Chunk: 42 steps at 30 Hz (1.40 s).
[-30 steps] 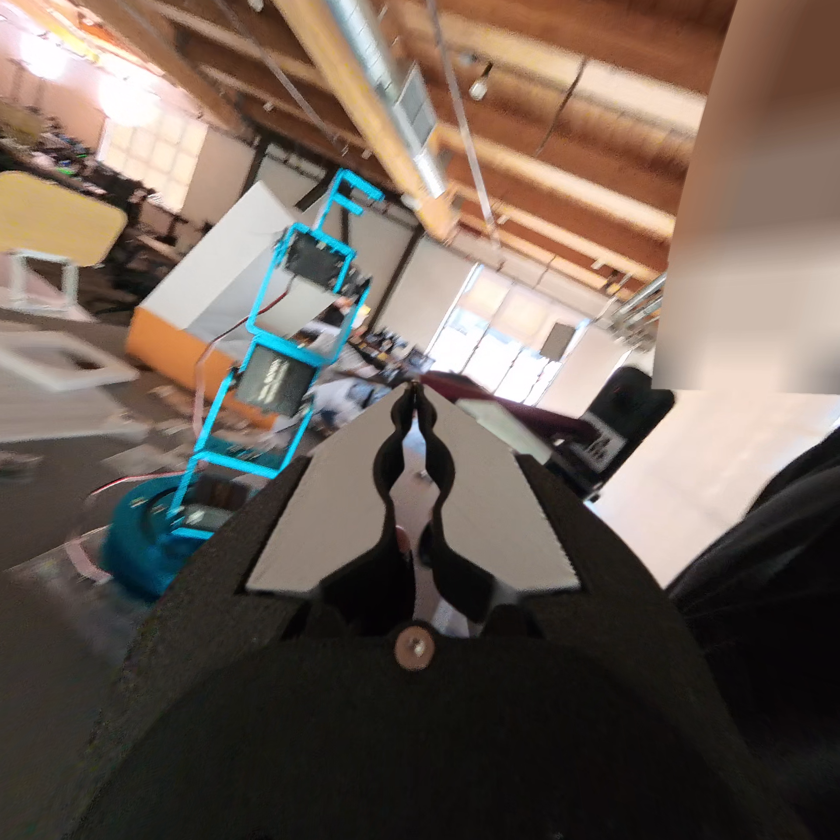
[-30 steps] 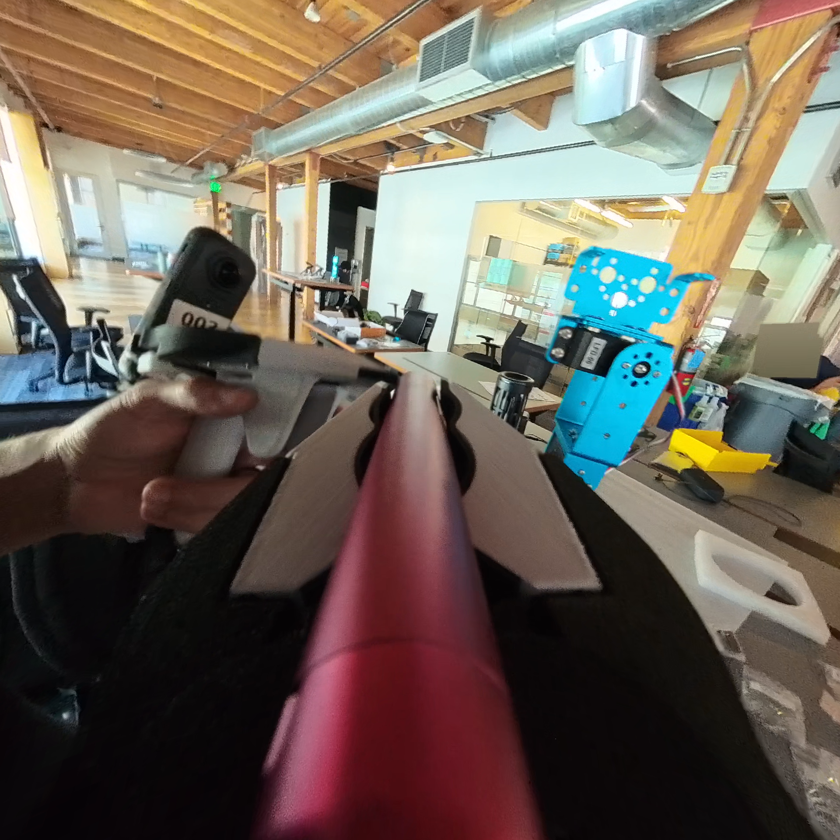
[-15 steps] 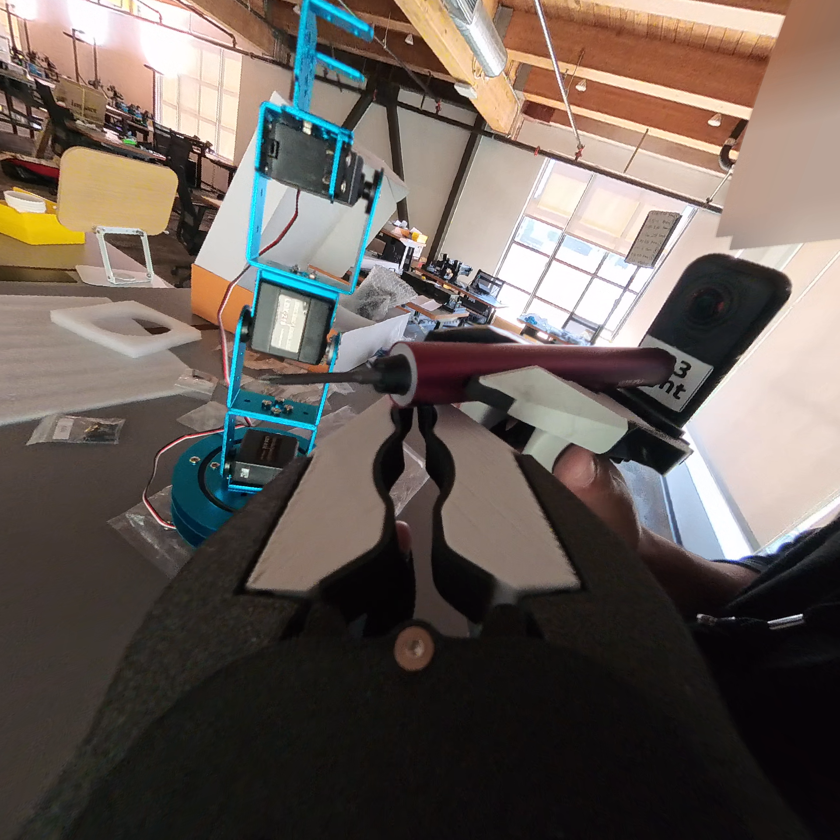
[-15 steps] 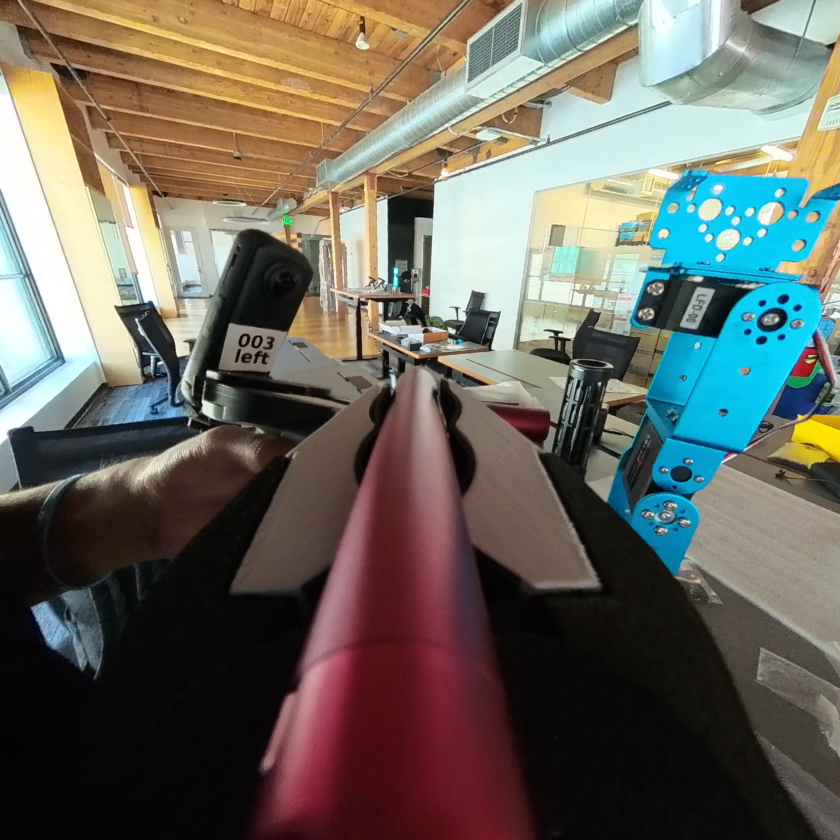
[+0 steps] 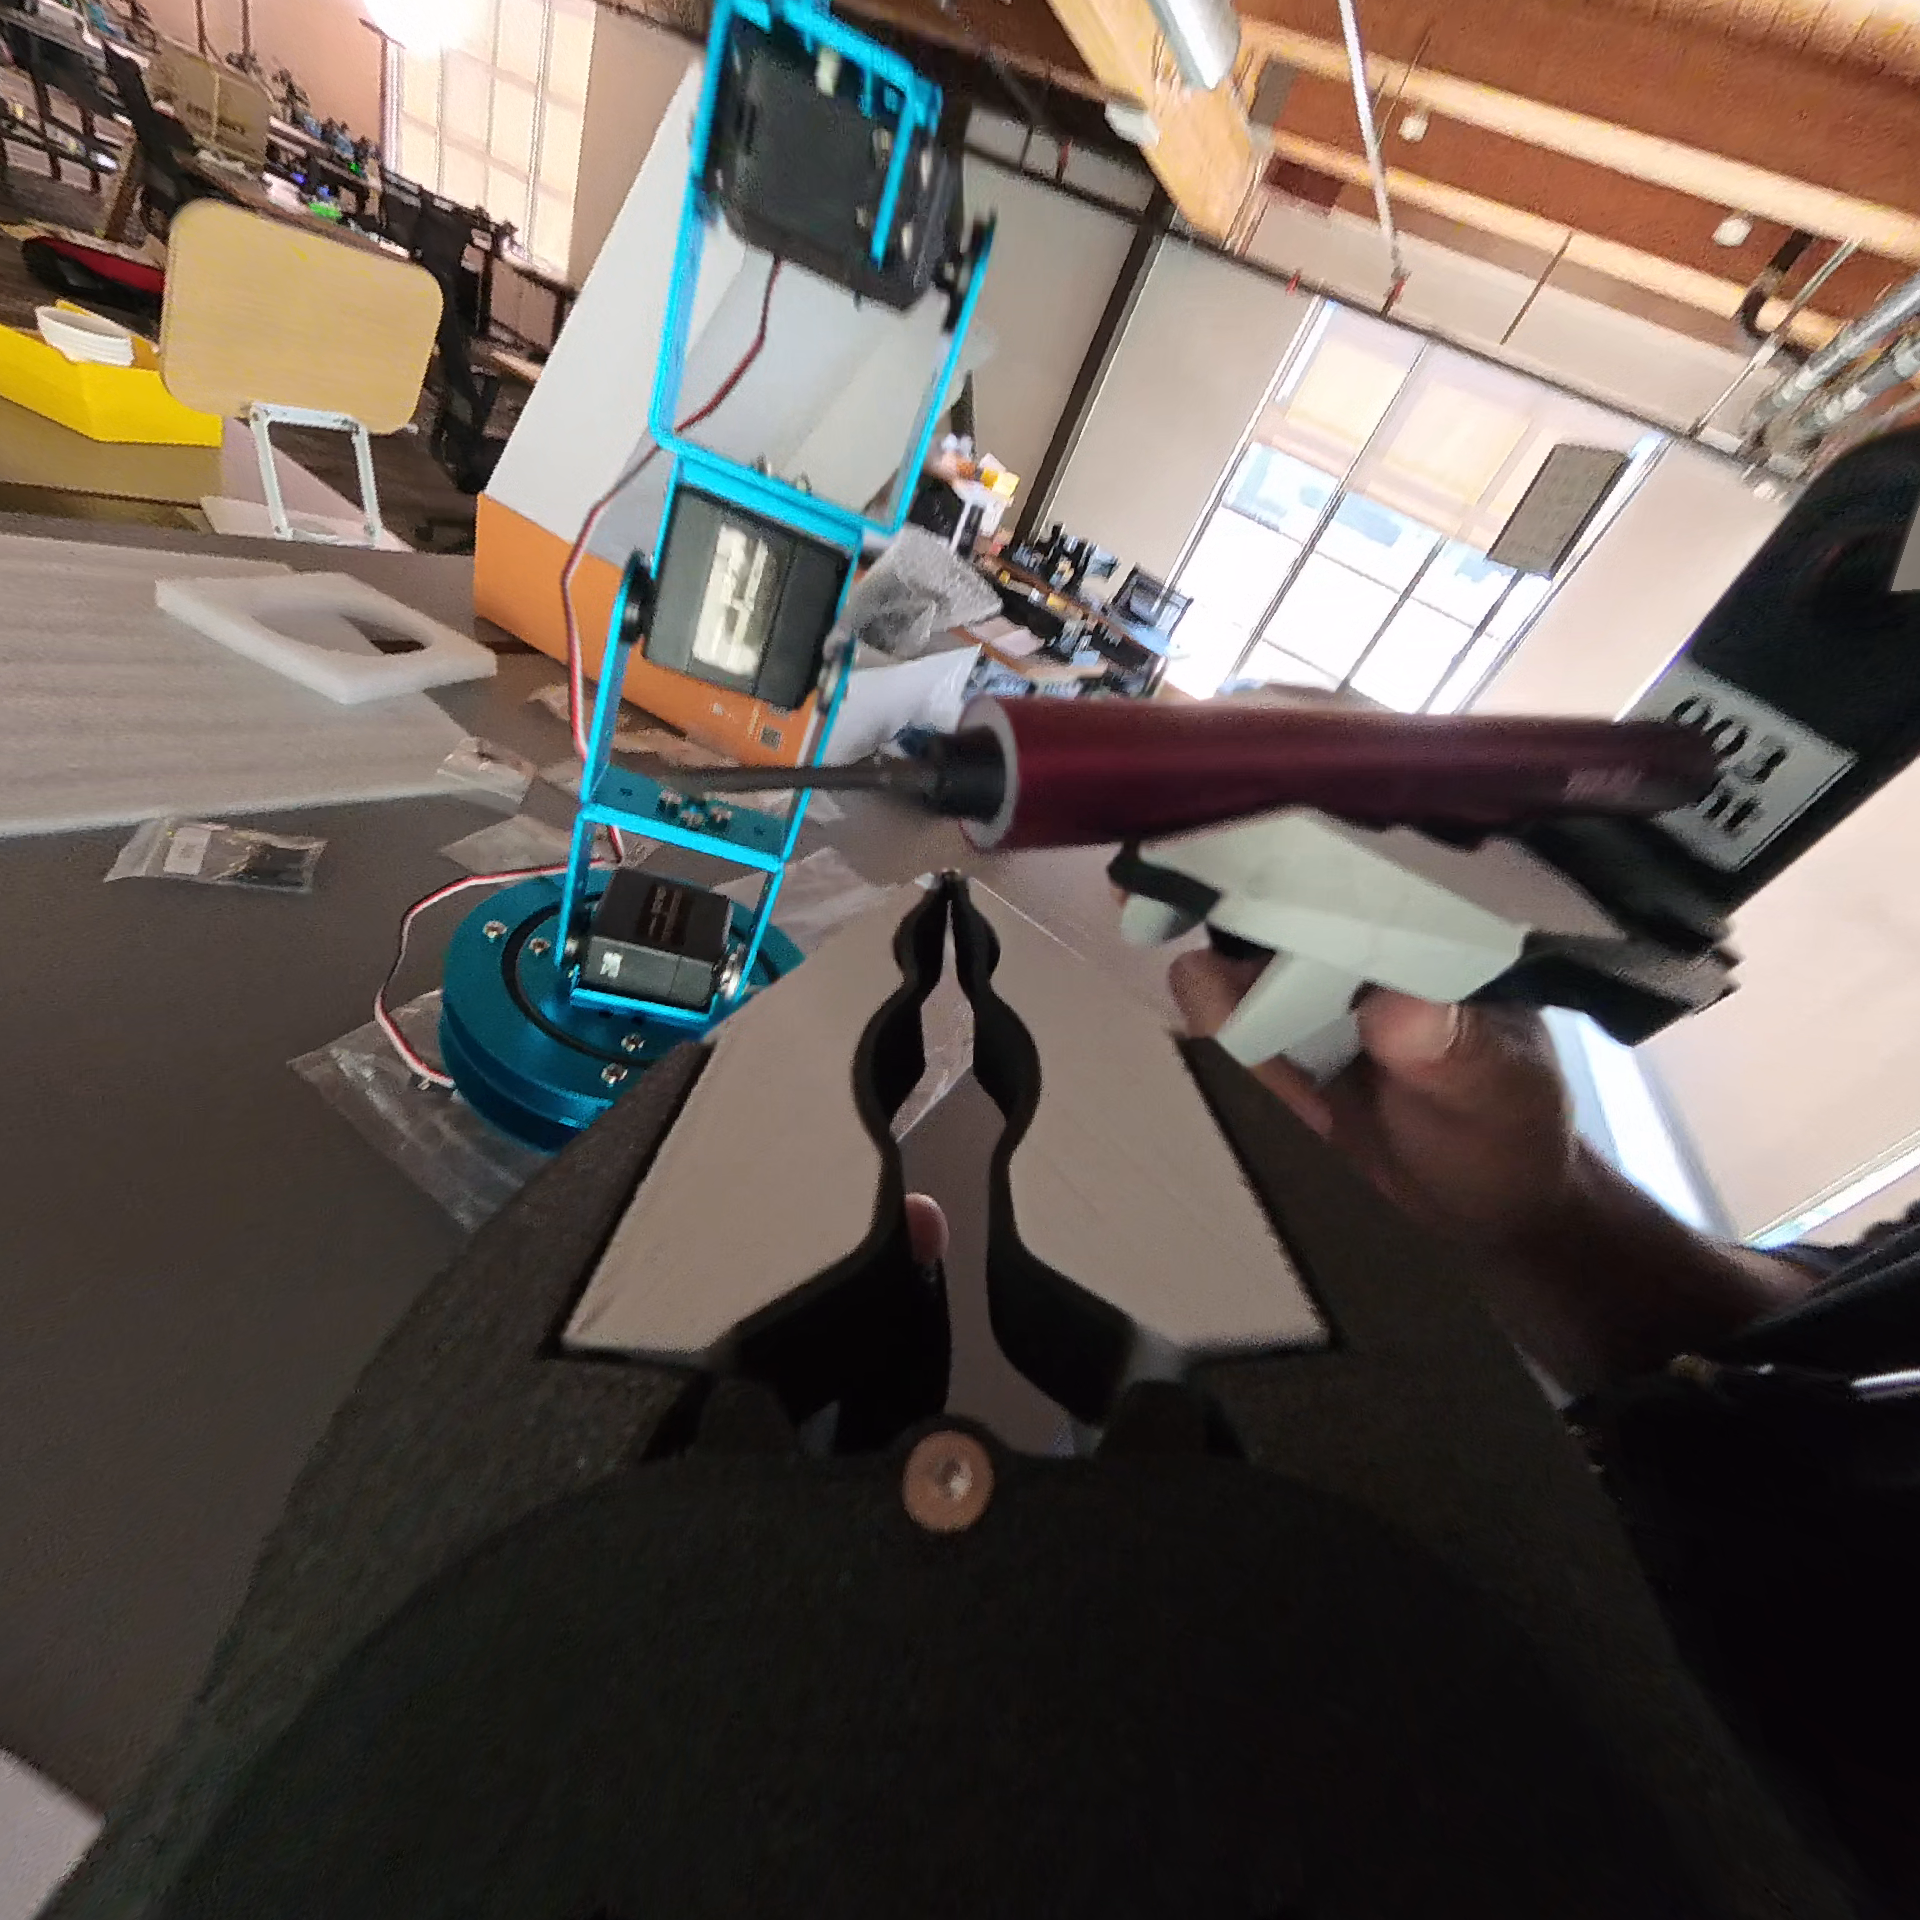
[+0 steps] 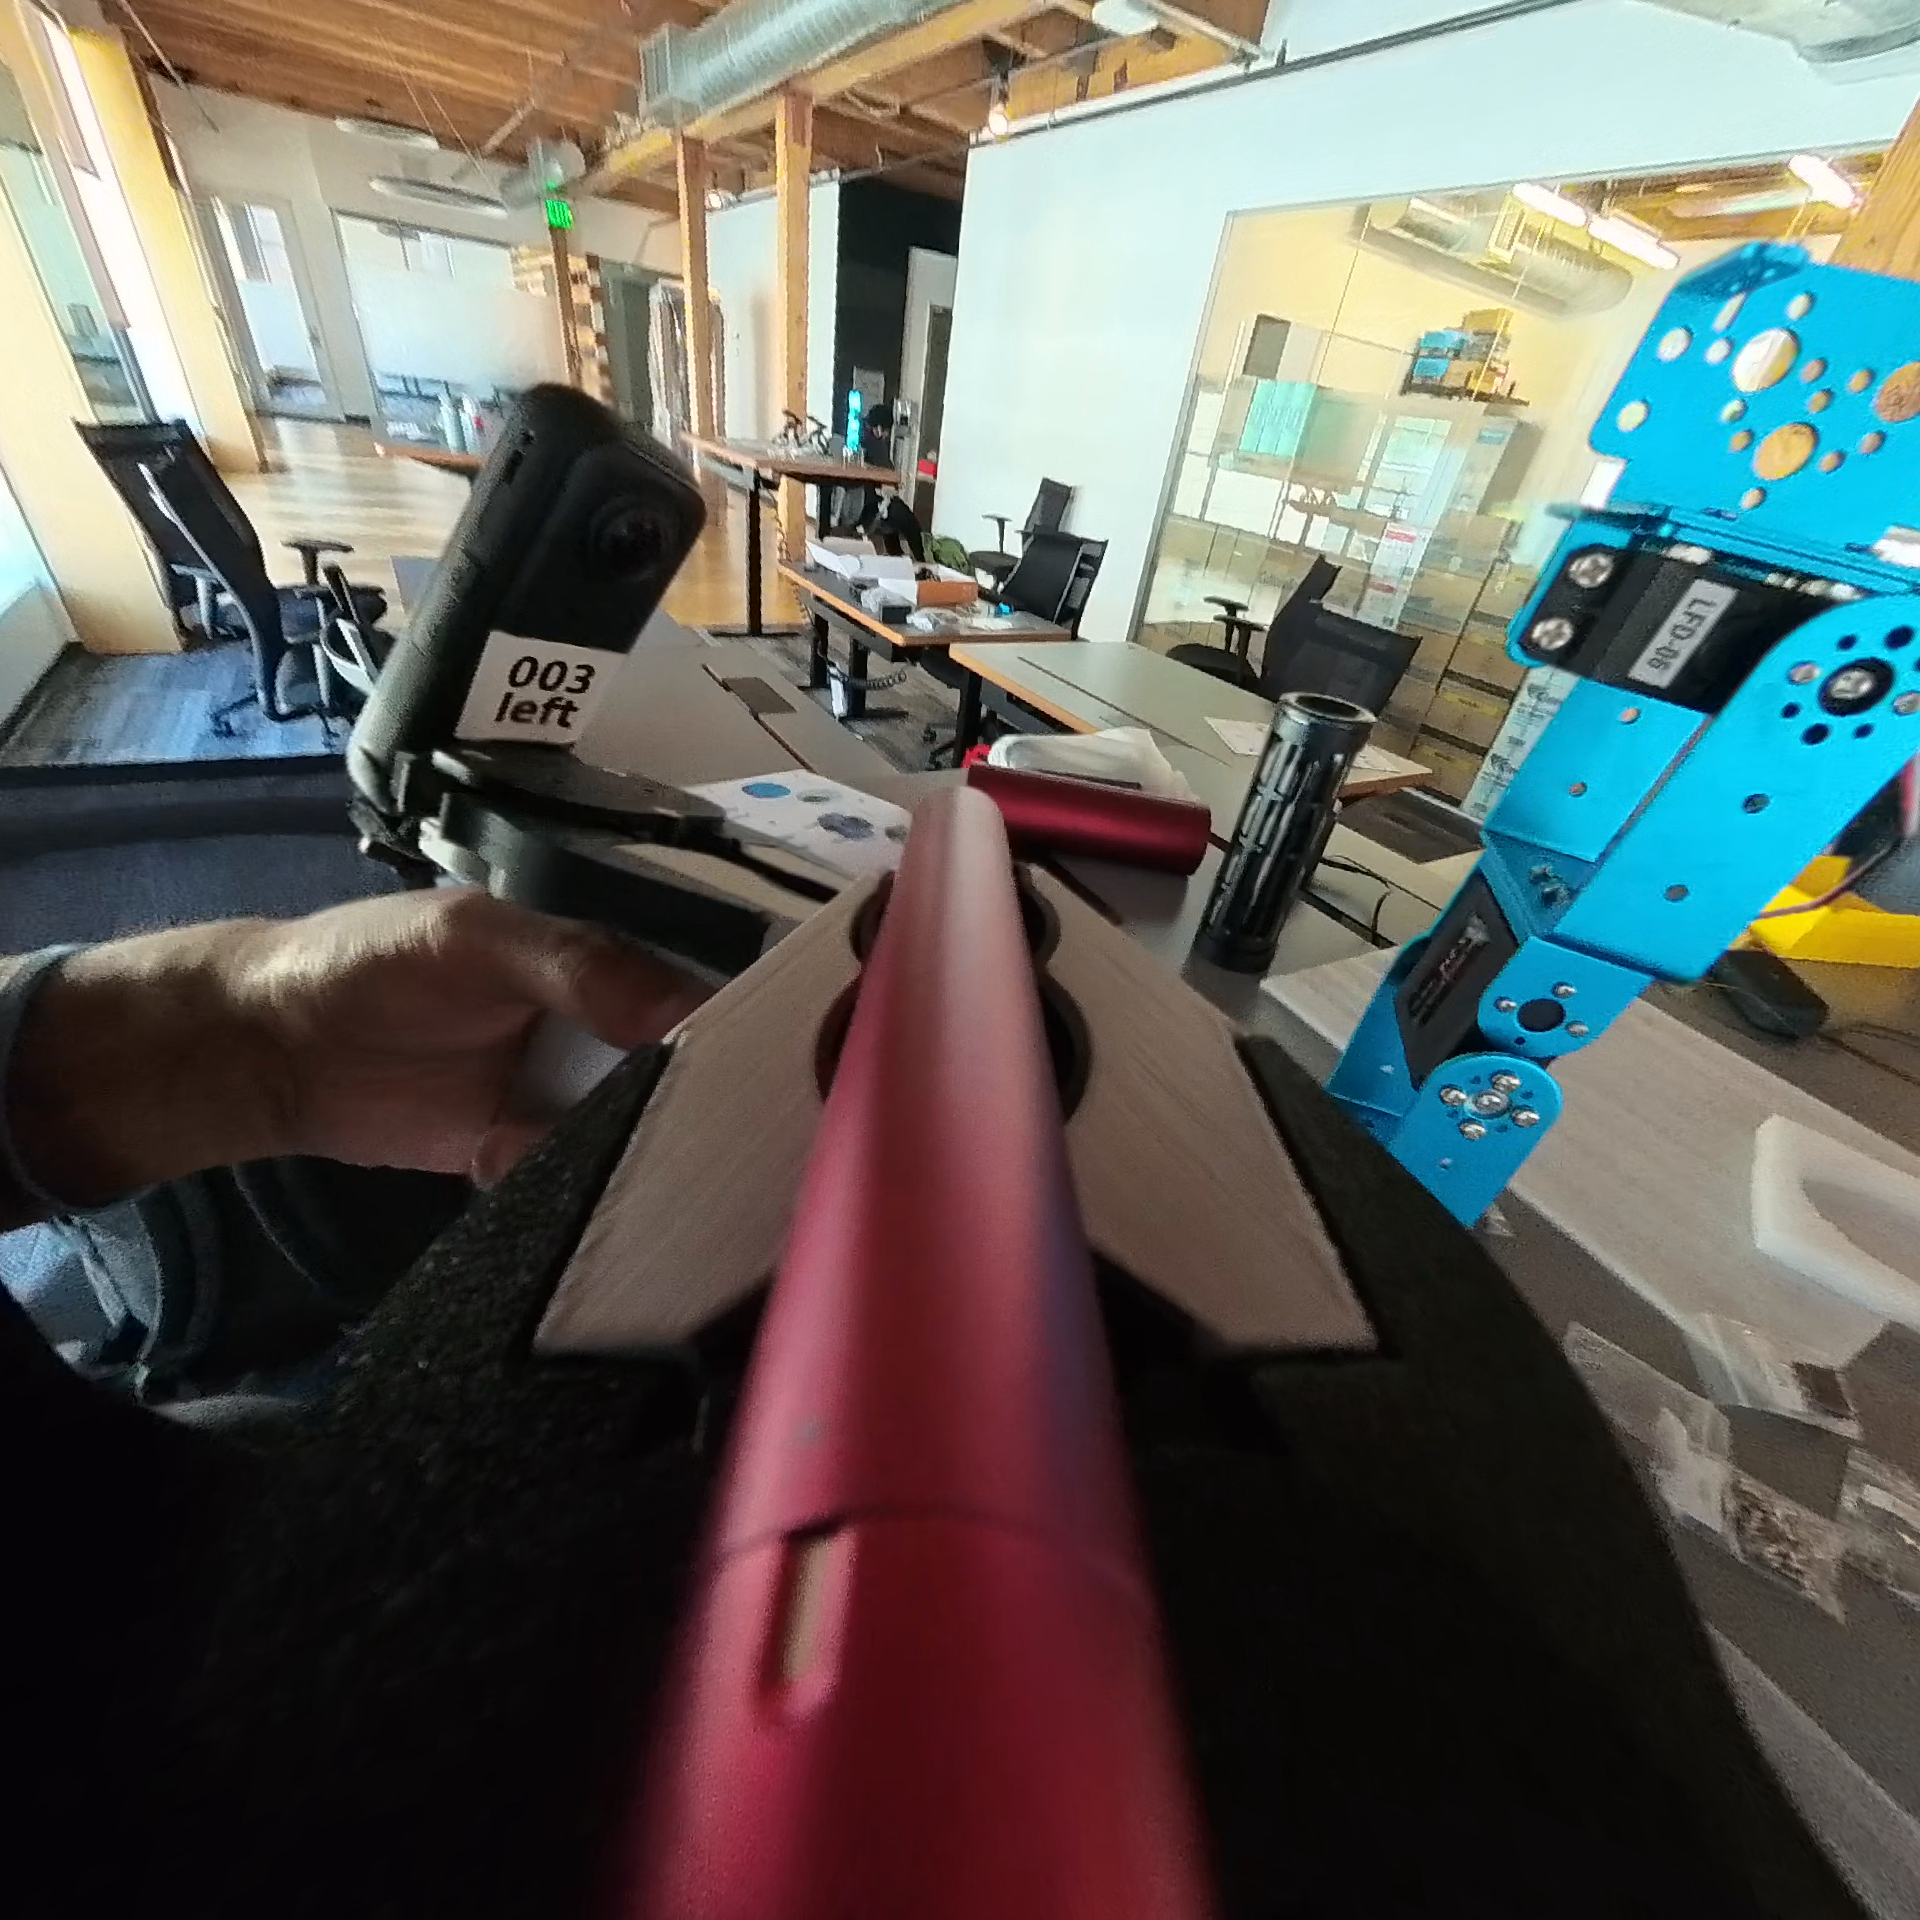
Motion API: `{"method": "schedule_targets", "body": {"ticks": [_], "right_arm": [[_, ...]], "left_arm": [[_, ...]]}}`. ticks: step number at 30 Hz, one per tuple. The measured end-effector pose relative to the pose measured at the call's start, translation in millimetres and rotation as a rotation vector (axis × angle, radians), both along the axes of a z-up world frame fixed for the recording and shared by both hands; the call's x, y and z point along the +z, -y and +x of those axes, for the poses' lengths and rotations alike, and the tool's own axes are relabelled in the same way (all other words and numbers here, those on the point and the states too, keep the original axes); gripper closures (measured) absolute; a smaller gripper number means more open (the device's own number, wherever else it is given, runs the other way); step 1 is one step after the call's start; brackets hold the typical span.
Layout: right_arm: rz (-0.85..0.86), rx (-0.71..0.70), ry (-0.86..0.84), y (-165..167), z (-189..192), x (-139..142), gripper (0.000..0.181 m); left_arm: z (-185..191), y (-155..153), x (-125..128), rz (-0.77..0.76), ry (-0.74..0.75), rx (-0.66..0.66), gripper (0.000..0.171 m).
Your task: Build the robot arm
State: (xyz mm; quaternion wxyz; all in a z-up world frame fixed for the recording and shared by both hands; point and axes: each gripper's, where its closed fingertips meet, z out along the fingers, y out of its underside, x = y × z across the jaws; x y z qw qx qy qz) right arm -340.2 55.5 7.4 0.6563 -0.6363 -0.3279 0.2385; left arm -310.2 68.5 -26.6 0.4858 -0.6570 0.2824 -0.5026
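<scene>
**Red screwdriver nearing the blue arm**

Nearest, at 6 o'clock: left gripper [image 5: 948, 883], matte black jaws pressed together, empty. Beyond, at 3 o'clock: right gripper [image 6: 956, 904] clamped round a smooth anodised red screwdriver [image 5: 1299, 774]. Thin black shaft closer than half a second ago to the perforated blue servo arm [image 5: 717, 821], at 11 o'clock on the grey desk [image 5: 208, 1091].

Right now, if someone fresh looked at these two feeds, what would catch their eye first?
The bright blue servo arm standing on its round base on the grey table, left of centre in the left wrist view. Next, the red electric screwdriver gripped lengthwise in the right tongs, its thin bit pointing at the arm's lower bracket. The left tongs are shut, empty.
</scene>
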Motion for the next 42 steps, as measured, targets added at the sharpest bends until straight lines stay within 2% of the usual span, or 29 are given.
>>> {"method": "schedule_targets", "body": {"ticks": [5,7,10,13,15,19,23,28,30,35,39,42], "right_arm": [[-0.008,-0.056,0.137,1,26,-19,0.16],[-0.06,-0.131,0.238,-4,62,-51,0.16],[-0.297,-0.217,0.387,-2,136,-122,0.159],[-0.383,-0.251,0.539,4,201,-158,0.159],[-0.383,-0.21,0.579,2,225,-160,0.16],[-0.426,-0.073,0.469,-10,241,-162,0.159],[-0.489,-0.02,0.361,-16,245,-174,0.158],[-0.536,0.026,0.312,-16,242,-188,0.158],[-0.545,0.049,0.232,-16,238,-184,0.158],[-0.514,0.06,0.187,-16,241,-176,0.158],[-0.481,0.019,0.135,-18,256,-156,0.159],[-0.472,-0.02,0.16,-16,274,-150,0.159]], "left_arm": [[-17,-9,-29,0.019,-0.127,0.074,0.171],[-24,-10,-33,0.04,-0.157,0.088,0.171],[-29,-6,-34,0.114,-0.213,0.096,0.171],[-25,-2,-37,0.165,-0.265,0.094,0.171],[-18,4,-37,0.189,-0.278,0.068,0.171],[0,12,-33,0.225,-0.283,0.038,0.171],[15,15,-28,0.256,-0.307,0.04,0.171],[33,16,-30,0.233,-0.335,0.029,0.171],[42,16,-42,0.223,-0.39,0.01,0.171],[73,13,-106,0.289,-0.738,-0.061,0.171],[125,2,-129,0.296,-0.758,0.007,0.171],[157,-12,-144,0.341,-0.858,0.069,0.171]]}}
